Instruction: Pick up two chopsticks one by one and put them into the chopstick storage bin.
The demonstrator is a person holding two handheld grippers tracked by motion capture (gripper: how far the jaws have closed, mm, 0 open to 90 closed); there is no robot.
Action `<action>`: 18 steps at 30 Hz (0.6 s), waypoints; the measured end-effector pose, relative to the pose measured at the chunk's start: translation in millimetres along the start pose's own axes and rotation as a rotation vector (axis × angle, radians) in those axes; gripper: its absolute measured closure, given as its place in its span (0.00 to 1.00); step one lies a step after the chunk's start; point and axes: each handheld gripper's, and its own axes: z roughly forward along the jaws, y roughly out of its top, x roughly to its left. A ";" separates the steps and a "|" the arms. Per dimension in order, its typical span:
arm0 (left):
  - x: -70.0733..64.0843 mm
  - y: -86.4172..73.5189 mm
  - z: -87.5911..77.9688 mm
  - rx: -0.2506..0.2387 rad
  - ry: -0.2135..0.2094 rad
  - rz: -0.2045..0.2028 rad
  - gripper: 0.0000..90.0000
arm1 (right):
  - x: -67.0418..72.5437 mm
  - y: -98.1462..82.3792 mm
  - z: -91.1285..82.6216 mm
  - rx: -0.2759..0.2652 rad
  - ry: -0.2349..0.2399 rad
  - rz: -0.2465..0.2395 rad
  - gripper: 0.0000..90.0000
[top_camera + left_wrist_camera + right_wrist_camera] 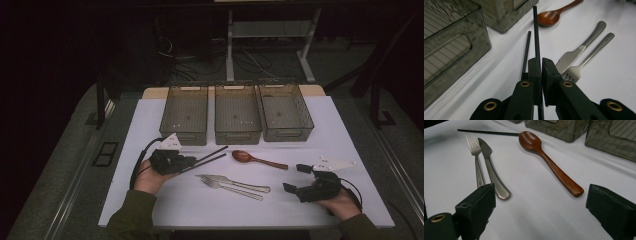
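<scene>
Left gripper (pixel 541 65) pinched on one black chopstick (pixel 536 32), second chopstick (pixel 526 50) perhaps loose alongside, right gripper (pixel 541 205) spread wide near wooden spoon (pixel 549 161).

- We see a dark room with a grey floor (pixel 60 165).
- White desk legs (pixel 230 45) and loose cables (pixel 250 62) stand beyond our white table (pixel 345 135).

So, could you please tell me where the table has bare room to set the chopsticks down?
Bare white table lies along the near edge, below the fork and knife, between the two hands. The far right, beside the right bin, is also free. The middle is crowded: wooden spoon, fork and knife sit close behind the bins.
</scene>
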 end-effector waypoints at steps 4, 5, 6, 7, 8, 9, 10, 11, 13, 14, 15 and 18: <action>0.2 4.9 -3.0 -0.017 -0.003 -0.002 0.95 | 0.0 0.2 0.0 -0.002 0.001 -0.001 0.09; 0.2 6.3 -3.7 -0.020 -0.005 -0.006 0.95 | -0.1 0.2 -0.1 -0.002 0.001 -0.001 0.09; 0.5 7.6 -4.3 -0.022 -0.005 -0.008 0.95 | -0.2 0.2 -0.1 -0.003 0.001 -0.001 0.09; 0.4 9.1 -4.6 -0.026 -0.002 -0.014 0.95 | -0.4 0.2 -0.2 -0.004 0.001 -0.002 0.09; 1.0 10.5 -5.1 -0.026 -0.003 -0.013 0.95 | -0.4 0.2 -0.2 -0.005 0.001 -0.003 0.09; 1.1 11.8 -5.3 -0.030 -0.004 -0.014 0.95 | -0.4 0.2 -0.4 -0.005 0.001 -0.003 0.09; 1.2 13.1 -5.5 -0.035 0.000 -0.012 0.95 | -0.5 0.3 -0.5 -0.005 0.002 -0.003 0.09; 1.8 14.2 -5.9 -0.035 0.002 -0.013 0.95 | -0.8 0.4 -0.7 -0.003 0.003 -0.004 0.09; 2.9 16.0 -5.9 -0.038 0.005 -0.019 0.95 | -1.4 0.5 -0.8 -0.005 0.000 -0.003 0.09; 3.8 17.0 -5.9 -0.038 0.005 -0.020 0.95 | -1.6 0.4 -0.8 -0.004 -0.001 -0.003 0.09; 4.9 18.2 -5.8 -0.037 0.006 -0.021 0.95 | -1.6 0.4 -0.8 -0.004 -0.002 -0.001 0.09; 7.5 22.7 -6.5 -0.042 0.018 -0.032 0.95 | -1.8 0.4 -1.1 -0.006 0.000 -0.003 0.09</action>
